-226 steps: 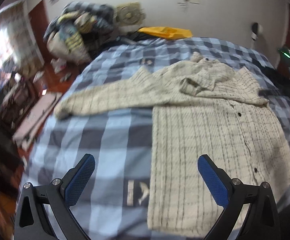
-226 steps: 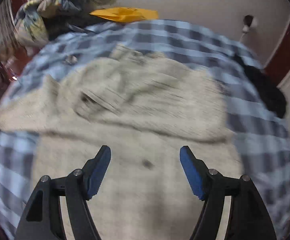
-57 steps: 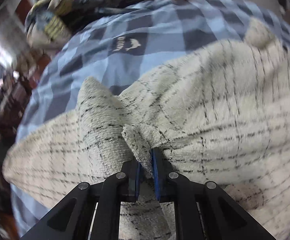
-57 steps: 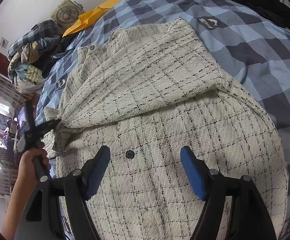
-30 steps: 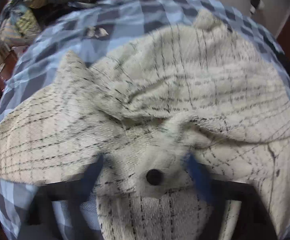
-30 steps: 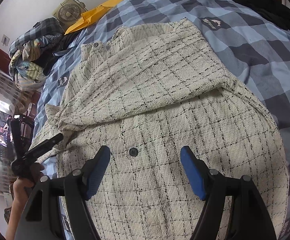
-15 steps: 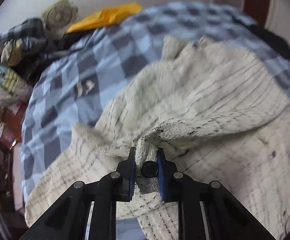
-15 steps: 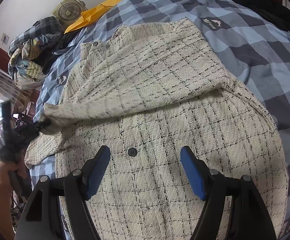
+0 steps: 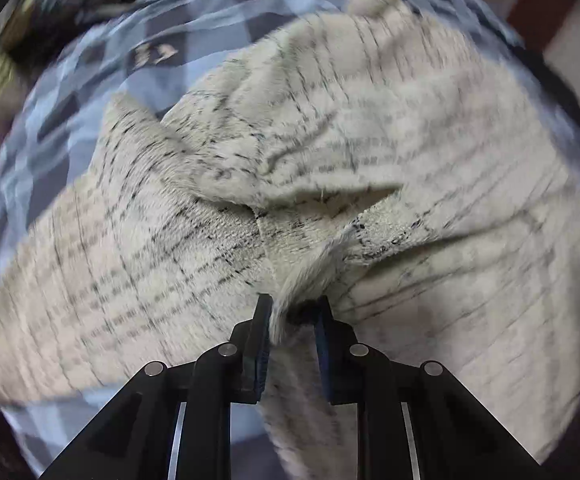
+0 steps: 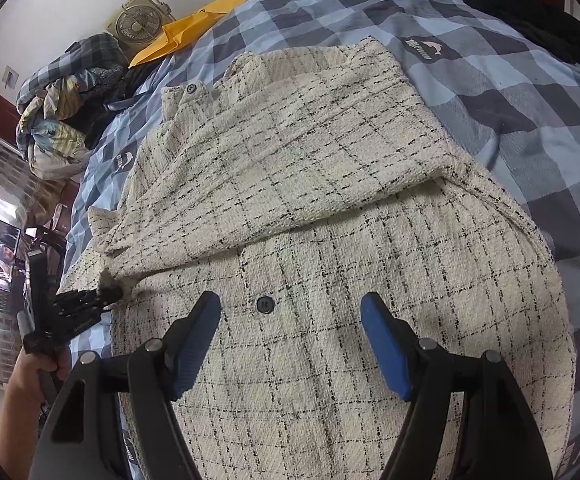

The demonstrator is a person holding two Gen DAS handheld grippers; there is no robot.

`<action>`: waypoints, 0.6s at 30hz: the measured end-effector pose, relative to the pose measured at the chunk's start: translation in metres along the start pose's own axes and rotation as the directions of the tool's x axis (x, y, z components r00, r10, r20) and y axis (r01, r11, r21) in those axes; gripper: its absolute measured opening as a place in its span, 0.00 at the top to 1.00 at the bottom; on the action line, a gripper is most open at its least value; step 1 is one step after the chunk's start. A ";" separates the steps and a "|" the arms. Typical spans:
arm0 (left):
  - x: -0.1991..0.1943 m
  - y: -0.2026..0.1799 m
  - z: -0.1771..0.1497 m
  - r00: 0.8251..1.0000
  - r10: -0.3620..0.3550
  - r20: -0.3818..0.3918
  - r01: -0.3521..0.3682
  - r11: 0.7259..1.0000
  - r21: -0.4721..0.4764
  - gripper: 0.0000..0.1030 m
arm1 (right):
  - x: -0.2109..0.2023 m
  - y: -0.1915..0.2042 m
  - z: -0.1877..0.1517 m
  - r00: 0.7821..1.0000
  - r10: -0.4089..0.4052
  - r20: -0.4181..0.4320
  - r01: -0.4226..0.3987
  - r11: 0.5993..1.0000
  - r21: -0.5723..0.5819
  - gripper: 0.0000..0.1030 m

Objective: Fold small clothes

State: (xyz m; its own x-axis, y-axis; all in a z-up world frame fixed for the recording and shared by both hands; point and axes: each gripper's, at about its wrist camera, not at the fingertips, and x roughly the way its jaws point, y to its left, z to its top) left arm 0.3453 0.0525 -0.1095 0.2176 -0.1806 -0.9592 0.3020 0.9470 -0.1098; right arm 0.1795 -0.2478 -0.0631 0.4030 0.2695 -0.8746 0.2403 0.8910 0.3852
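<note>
A blue checked bedspread (image 10: 489,92) covers the bed; one cream tweed jacket (image 10: 329,208) is spread on it, both sleeves folded across. Since half a second ago, the pinched fold is seen carried inward over the front. The left gripper (image 9: 291,312) is clamped on the jacket; the right gripper (image 10: 290,320) hangs wide, empty.

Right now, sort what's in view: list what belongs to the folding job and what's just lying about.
Job:
- cream checked jacket, spread on the bed
- left gripper, clamped on a fold of it
- right gripper, open above it

Lying about:
- checked bedspread
- clothes pile
- yellow envelope
- small fan
- black garment
</note>
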 end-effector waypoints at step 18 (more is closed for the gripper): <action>-0.007 -0.072 0.033 0.974 -0.104 0.202 0.152 0.959 -0.238 0.00 | 0.002 0.003 -0.002 1.000 -0.006 0.000 0.006 1.000 -0.006 0.33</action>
State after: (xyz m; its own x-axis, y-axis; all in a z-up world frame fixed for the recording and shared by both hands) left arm 0.3526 -0.0237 -0.0866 0.3679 -0.3282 -0.8700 0.1019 0.9442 -0.3132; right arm 0.1796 -0.2438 -0.0636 0.4016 0.2642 -0.8769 0.2372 0.8948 0.3782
